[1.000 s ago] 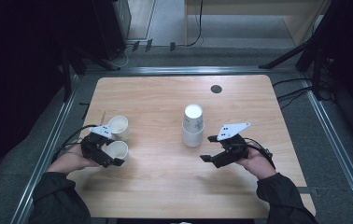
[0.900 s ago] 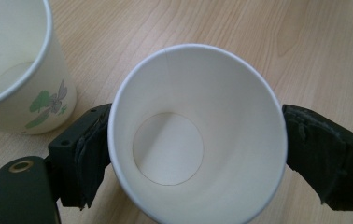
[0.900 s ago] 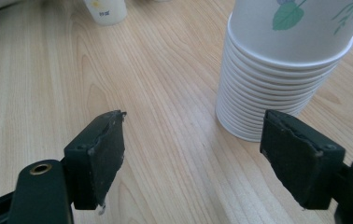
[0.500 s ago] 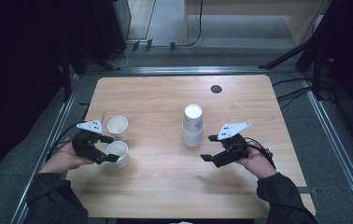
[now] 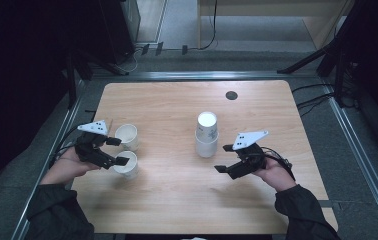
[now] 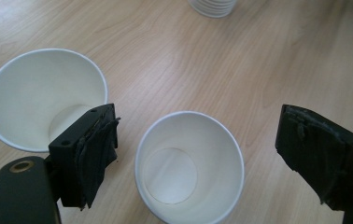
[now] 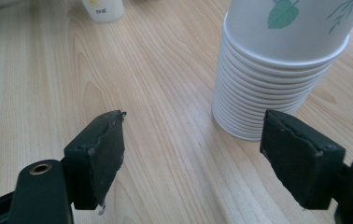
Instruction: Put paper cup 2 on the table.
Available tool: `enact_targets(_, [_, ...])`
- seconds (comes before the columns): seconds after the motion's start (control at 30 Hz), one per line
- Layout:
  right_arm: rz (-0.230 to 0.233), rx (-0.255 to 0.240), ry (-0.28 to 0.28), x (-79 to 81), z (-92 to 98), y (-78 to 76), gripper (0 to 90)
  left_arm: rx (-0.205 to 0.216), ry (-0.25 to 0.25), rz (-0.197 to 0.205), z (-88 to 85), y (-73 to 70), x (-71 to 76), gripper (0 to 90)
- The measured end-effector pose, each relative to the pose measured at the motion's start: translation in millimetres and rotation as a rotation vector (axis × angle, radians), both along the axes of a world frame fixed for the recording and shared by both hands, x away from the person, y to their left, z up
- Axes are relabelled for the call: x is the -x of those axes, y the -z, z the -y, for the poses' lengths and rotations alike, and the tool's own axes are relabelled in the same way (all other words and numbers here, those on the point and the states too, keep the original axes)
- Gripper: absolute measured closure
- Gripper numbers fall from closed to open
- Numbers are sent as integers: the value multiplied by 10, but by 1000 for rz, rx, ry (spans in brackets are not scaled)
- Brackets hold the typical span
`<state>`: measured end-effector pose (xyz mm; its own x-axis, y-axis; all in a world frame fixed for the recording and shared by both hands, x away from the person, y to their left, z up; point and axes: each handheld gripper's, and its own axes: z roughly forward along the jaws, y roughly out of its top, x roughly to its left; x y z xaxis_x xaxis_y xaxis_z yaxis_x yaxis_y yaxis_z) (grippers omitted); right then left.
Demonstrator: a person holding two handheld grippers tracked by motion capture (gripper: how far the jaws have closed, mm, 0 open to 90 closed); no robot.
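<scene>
- High view: left gripper (image 5: 115, 151) spread wide beside two upright paper cups: near cup (image 5: 127, 164), far cup (image 5: 127, 136). Right gripper (image 5: 224, 158) gapes just short of the cup stack (image 5: 207, 134).
- Left gripper view: near cup (image 6: 189, 165) between the jaws, untouched; far cup (image 6: 44, 98) outside them.
- Right gripper view: jaws wide, stack (image 7: 277, 60) ahead.

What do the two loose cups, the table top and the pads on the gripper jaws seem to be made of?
Near cup and far cup: probably thin paper, matte white, with rolled rims. Table top: light wood or wood-look laminate, showing long grain lines and a soft sheen. Jaw pads: black, rough and frayed at the edges, perhaps rubber or foam tape.
</scene>
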<state>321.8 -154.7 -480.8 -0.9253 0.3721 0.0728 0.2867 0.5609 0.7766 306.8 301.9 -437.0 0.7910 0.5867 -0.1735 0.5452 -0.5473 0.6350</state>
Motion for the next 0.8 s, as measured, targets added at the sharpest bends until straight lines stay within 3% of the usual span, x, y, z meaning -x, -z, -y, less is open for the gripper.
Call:
enact_targets(0.37, [3,-1,-1,12,-7,-13,226,8,25,26,436,-104,-52,131])
enact_targets(0.5, [7,-5,2,5,4,-15,225,16,-4,29,561,-117,-81,132])
enact_targets(0.6, [5,-3,3,1,6,-13,225,34,-3,21,639,-116,-94,132])
enact_targets(0.8, [9,3,-5,15,-1,-14,225,31,-14,17,781,-81,-108,132])
